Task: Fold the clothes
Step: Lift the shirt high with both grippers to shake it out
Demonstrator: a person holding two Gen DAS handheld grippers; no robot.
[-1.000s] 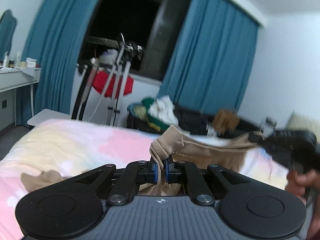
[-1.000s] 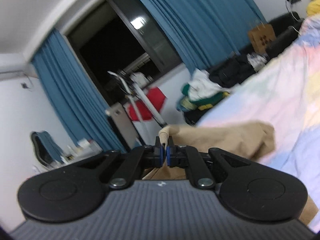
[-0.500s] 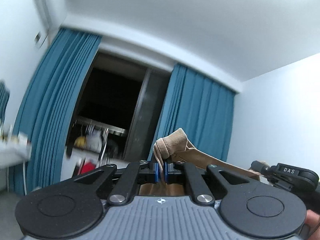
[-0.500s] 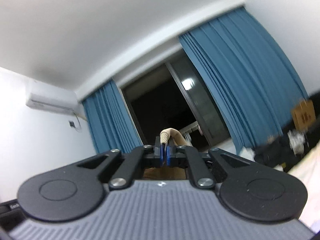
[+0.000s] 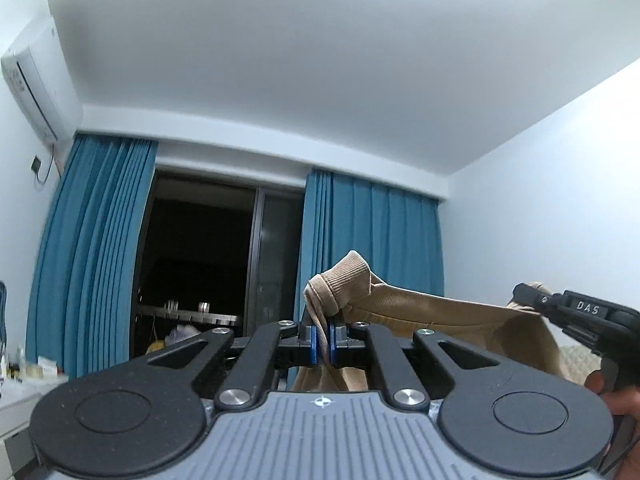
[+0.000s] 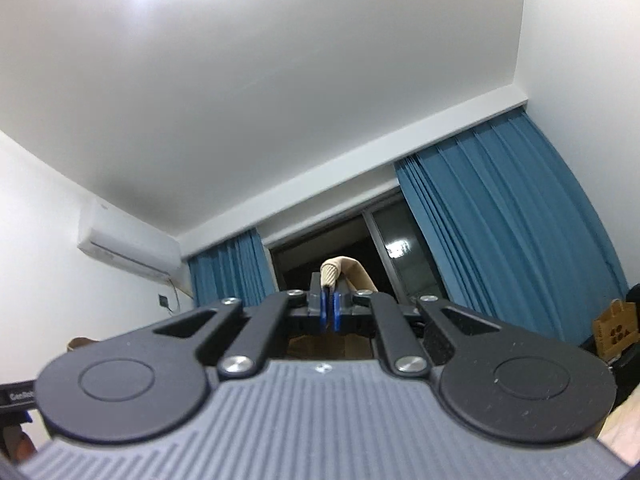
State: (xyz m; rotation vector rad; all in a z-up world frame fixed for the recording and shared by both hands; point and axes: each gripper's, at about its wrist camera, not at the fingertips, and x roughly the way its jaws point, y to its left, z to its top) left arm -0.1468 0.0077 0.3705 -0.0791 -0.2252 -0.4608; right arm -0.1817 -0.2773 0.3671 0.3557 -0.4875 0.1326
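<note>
A single tan ribbed garment [image 5: 404, 308] hangs in the air, stretched between two handheld grippers. Its rolled cuff-like edge pokes up from between the blue pads of the left gripper [image 5: 323, 338], whose jaws are clamped tight on the cloth; from there the fabric runs right to the right gripper [image 5: 576, 316], seen at the far right of the left wrist view, and sags below it. In the right wrist view another ribbed edge of the garment [image 6: 340, 270] stands up between the pads of the right gripper [image 6: 330, 314], its jaws likewise pressed together on the fabric. Behind the garment, two teal curtains [image 5: 92, 256] flank one dark window [image 5: 208, 252], with one wall air conditioner [image 6: 128, 248] high on the left and the white ceiling [image 5: 320, 60] filling most of both views. A second ago both cameras looked across a pastel bedspread on which the garment partly lay; the garment is now lifted clear and the bed has dropped out of view, while both grips are unchanged.
</note>
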